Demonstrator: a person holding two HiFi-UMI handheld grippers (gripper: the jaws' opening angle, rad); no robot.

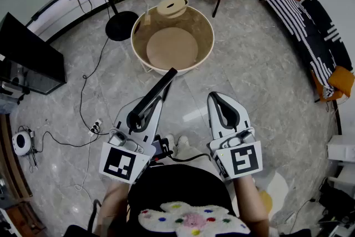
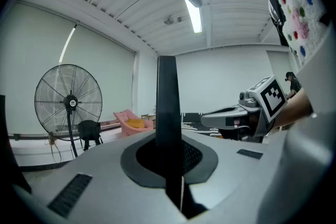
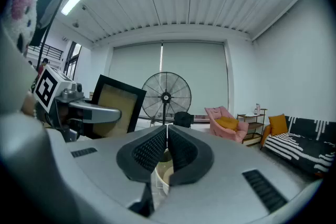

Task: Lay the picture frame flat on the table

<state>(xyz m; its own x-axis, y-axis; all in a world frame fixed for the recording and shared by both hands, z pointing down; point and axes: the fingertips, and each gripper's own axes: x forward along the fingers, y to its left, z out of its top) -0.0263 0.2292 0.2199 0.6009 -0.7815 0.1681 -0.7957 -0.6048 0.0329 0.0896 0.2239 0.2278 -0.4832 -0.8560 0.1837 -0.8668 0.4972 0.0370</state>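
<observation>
No words, numbers or brand names can be read anywhere. The cubes on the left gripper (image 1: 157,101) and right gripper (image 1: 218,97) bear black-and-white square markers, coded patterns without letters.

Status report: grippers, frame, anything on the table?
Left gripper shut on picture frame, held in air, not yet on round table. Right gripper shut, empty. Roll at table's far rim.

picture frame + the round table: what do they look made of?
Picture frame: matte black border with no visible grain, so painted wood or plastic. The right gripper view shows a flat tan backing inside, probably cardboard or fibreboard. Round table: tan wood-look top and inner wall, pale cream outer shell, satin sheen. I can't tell whether it is solid wood or veneer.
</observation>
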